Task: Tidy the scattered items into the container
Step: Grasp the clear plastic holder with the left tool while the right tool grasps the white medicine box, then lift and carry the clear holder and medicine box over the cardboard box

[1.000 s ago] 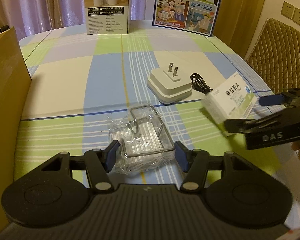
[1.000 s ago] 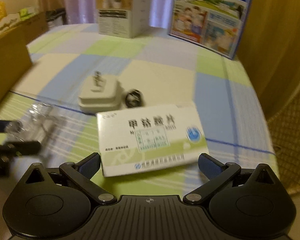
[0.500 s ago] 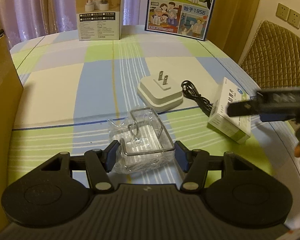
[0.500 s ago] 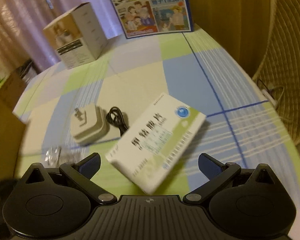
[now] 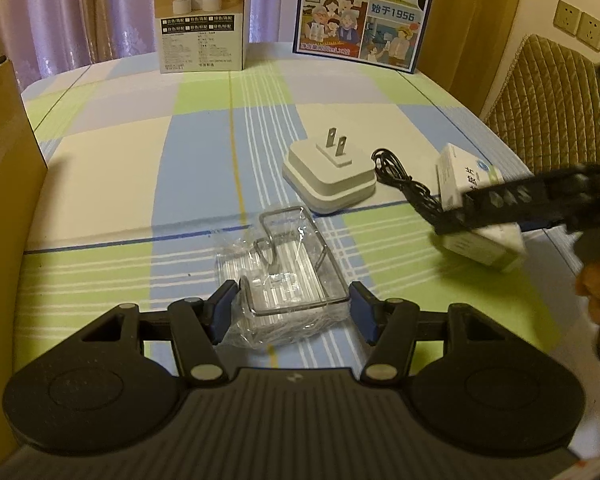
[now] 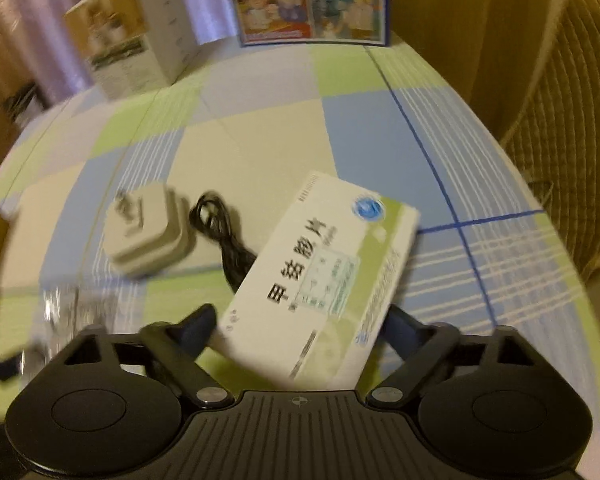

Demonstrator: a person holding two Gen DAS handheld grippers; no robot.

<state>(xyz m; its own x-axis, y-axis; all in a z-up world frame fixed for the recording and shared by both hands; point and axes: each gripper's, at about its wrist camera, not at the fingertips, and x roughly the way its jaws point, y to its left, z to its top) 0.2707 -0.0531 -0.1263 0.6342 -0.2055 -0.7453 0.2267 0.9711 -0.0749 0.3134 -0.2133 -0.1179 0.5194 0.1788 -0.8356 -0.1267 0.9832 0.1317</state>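
gripping the light, stiff white-and-green cardboard medicine box [image 6: 320, 280] across its short sides, right tongs [image 6: 300, 326] clamped; left tongs [image 5: 292, 306] wide, flanking the slippery, crinkly plastic-wrapped clear hook holder [image 5: 288, 276].

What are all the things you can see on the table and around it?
Wire rack in a clear bag: one, shiny, near edge, between the left fingers.
Plug: one, white, prongs up, middle of table.
Cable: one, black, beside the plug.
Medicine box: one, white and green, in the right gripper.
Product box: one, tan and white, far edge.
Milk carton: one, blue, far edge.
Cardboard box: one, brown, left side.
Tablecloth: one, checked blue, green, cream.
Chair: one, tan, right.
Left gripper: black, around the rack.
Right gripper: black, closed on the medicine box.
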